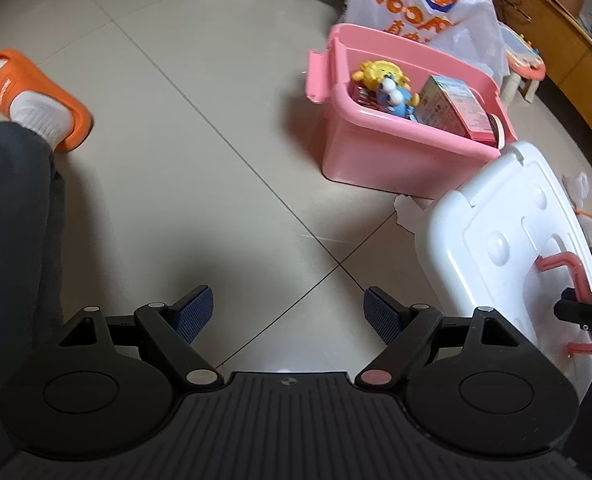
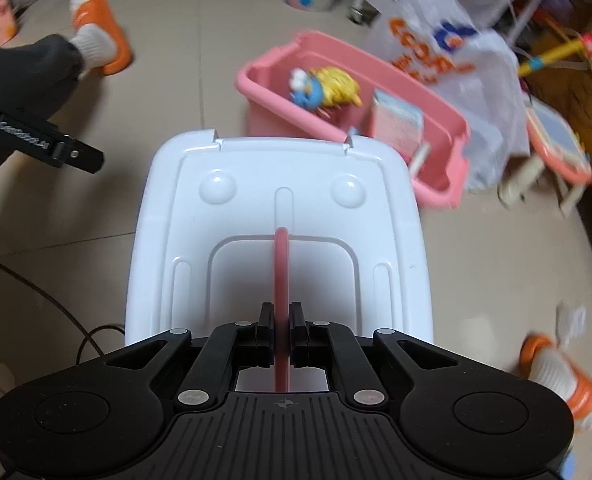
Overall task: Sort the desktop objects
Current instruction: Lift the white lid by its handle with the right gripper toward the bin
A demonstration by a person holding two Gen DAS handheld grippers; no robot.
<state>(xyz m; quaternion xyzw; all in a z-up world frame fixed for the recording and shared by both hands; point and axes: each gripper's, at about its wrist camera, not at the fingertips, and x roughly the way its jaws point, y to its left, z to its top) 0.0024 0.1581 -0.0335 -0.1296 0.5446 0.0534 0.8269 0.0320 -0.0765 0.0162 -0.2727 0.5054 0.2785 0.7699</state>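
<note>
A pink storage box (image 1: 380, 160) stands open on the tiled floor, also in the right wrist view (image 2: 436, 176). It holds a yellow plush toy (image 1: 376, 72), a blue toy (image 1: 394, 98) and a carton (image 1: 452, 106). My right gripper (image 2: 282, 316) is shut on the pink handle (image 2: 281, 264) of the white lid (image 2: 280, 184) and holds the lid above the floor, near the box. In the left wrist view the lid (image 1: 508, 248) is tilted at the right. My left gripper (image 1: 288, 312) is open and empty over the floor, left of the lid.
A person's leg with an orange slipper (image 1: 36, 96) is at the left; another slippered foot (image 2: 556, 372) is at the right. A white printed plastic bag (image 1: 428, 12) and a small toy table (image 2: 552, 140) lie behind the box. A cable (image 2: 36, 296) runs on the floor.
</note>
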